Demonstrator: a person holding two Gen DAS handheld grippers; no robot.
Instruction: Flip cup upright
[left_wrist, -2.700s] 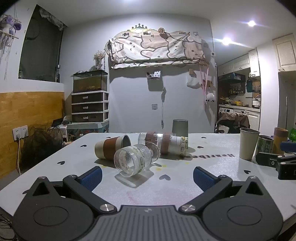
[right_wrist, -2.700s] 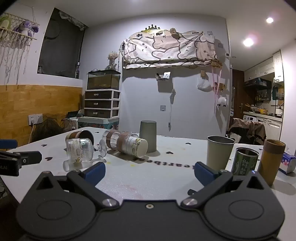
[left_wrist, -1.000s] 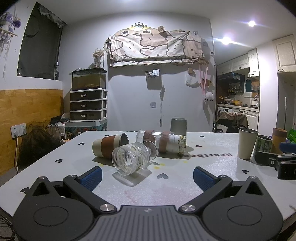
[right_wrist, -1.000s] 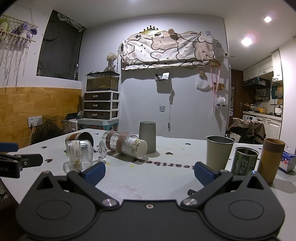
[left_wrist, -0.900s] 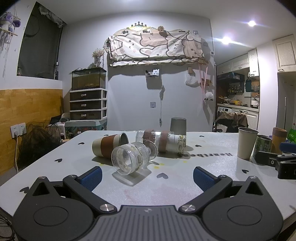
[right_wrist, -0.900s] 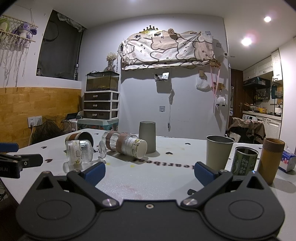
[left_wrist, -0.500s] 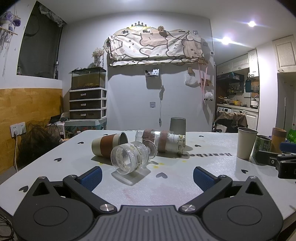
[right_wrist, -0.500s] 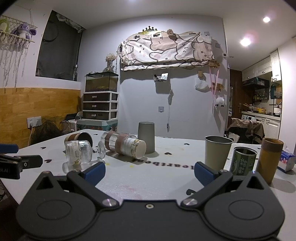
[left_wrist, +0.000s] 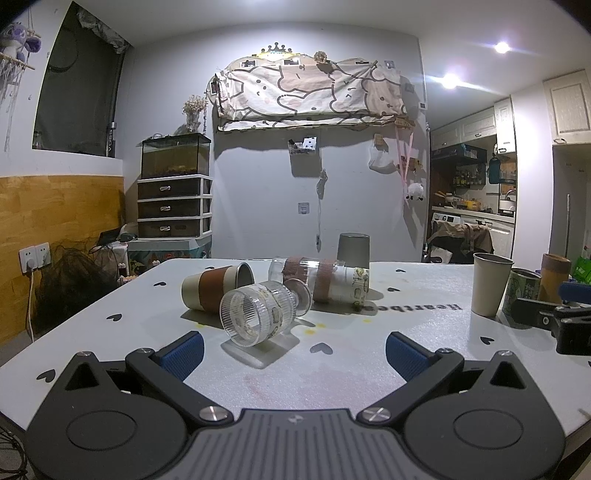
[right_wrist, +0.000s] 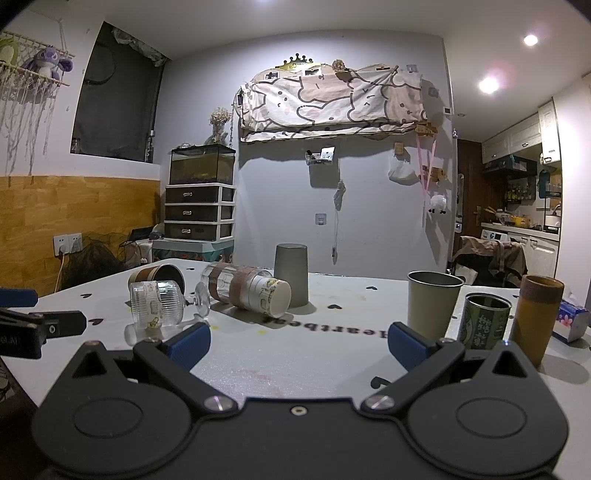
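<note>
A clear ribbed goblet (left_wrist: 258, 312) lies on its side on the white table (left_wrist: 332, 373), mouth toward my left gripper (left_wrist: 293, 352), which is open and empty a short way in front of it. Behind it lie a beige cup with a brown sleeve (left_wrist: 216, 288) and a clear tumbler with brown bands (left_wrist: 321, 282). A grey cup (left_wrist: 352, 249) stands upside down at the back. In the right wrist view the goblet (right_wrist: 159, 302), tumbler (right_wrist: 247, 290) and grey cup (right_wrist: 291, 273) show too. My right gripper (right_wrist: 297, 345) is open and empty.
At the right stand an upright beige cup (right_wrist: 432, 304), a green can (right_wrist: 485, 321) and a brown cylinder cup (right_wrist: 535, 317), with a tissue pack (right_wrist: 570, 319) beyond. The right gripper shows at the left view's right edge (left_wrist: 554, 319). The left gripper shows at the right view's left edge (right_wrist: 33, 328).
Both grippers have drifted only slightly; the cups look a touch lower and nearer. Nothing was taken hold of or moved on the table.
</note>
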